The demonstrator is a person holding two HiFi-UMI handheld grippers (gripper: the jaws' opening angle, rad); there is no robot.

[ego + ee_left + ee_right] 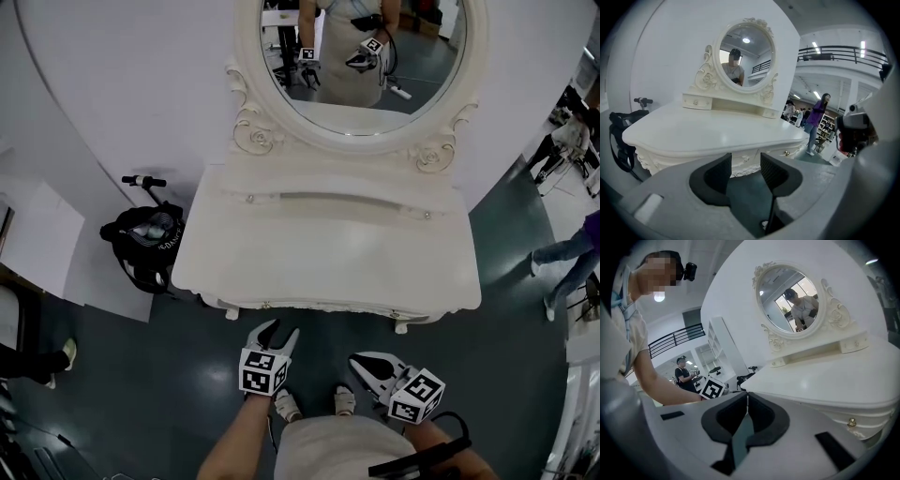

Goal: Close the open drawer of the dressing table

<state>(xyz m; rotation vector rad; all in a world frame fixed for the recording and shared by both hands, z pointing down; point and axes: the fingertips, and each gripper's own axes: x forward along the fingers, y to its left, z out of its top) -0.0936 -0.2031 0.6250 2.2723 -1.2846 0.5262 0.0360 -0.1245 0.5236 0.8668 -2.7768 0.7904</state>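
Note:
The white dressing table with its oval mirror stands in front of me. Its front drawers look flush with the frame in the left gripper view, where a small brass knob shows. No drawer sticks out in the head view. My left gripper hovers just short of the table's front edge, jaws apart and empty, pointing at the carved apron. My right gripper hangs lower and to the right, its jaw tips together with nothing between them. It views the table's right corner and a knob.
A black bag and a scooter handlebar sit against the table's left side. A white curved wall stands behind the table. People are on the dark floor at the right. The person's feet are between the grippers.

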